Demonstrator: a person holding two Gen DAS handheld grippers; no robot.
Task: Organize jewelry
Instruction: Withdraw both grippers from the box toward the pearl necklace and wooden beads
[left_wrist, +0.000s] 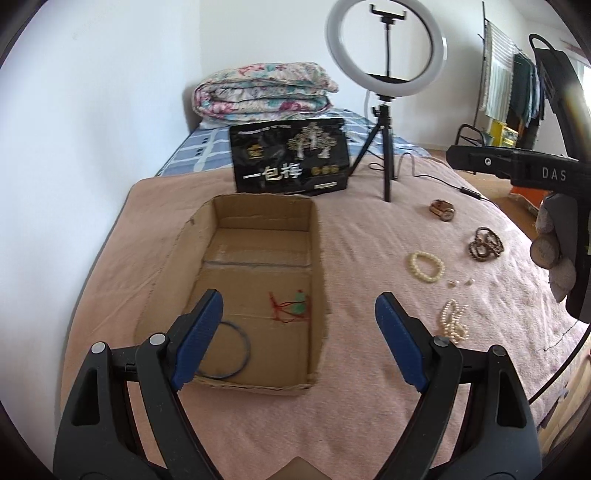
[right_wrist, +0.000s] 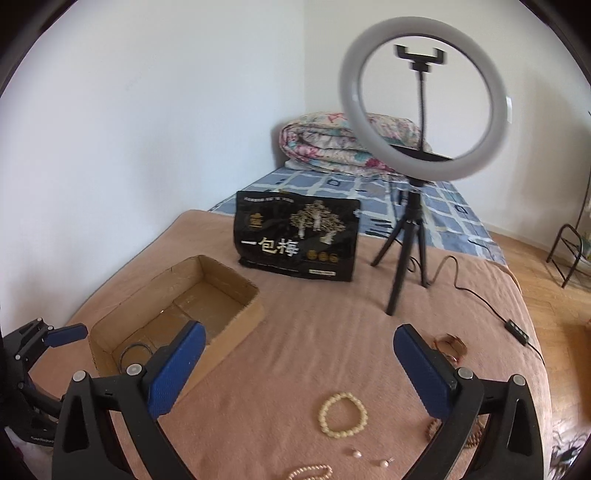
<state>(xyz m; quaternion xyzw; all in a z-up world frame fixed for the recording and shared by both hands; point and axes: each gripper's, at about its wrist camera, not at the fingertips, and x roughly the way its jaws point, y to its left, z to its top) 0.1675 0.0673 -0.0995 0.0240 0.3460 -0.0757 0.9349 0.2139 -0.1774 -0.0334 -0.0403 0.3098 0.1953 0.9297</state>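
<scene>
White walls (right_wrist: 155, 129) corner behind a bed (left_wrist: 351, 406) spread with a pink blanket, where a ring light (right_wrist: 423, 110) on a tripod and a black bag (left_wrist: 290, 158) stand far ahead of both claws. Left claw (left_wrist: 299, 321) hovers with its blue pads wide apart, holding nothing, over the near end of an open cardboard box (left_wrist: 317, 236). Inside the box, between the pads, lies a red-corded green pendant (left_wrist: 291, 304); a dark ring (left_wrist: 236, 350) lies by the left pad. Right claw (right_wrist: 299, 354) also gapes wide and empty. Just below it lie a cream bracelet (right_wrist: 343, 415), two small earrings (right_wrist: 369, 456) and a pearl strand (right_wrist: 310, 472); a brown bead bracelet (left_wrist: 485, 245) and a watch (left_wrist: 441, 209) sit to its right, partly hidden behind the pad
</scene>
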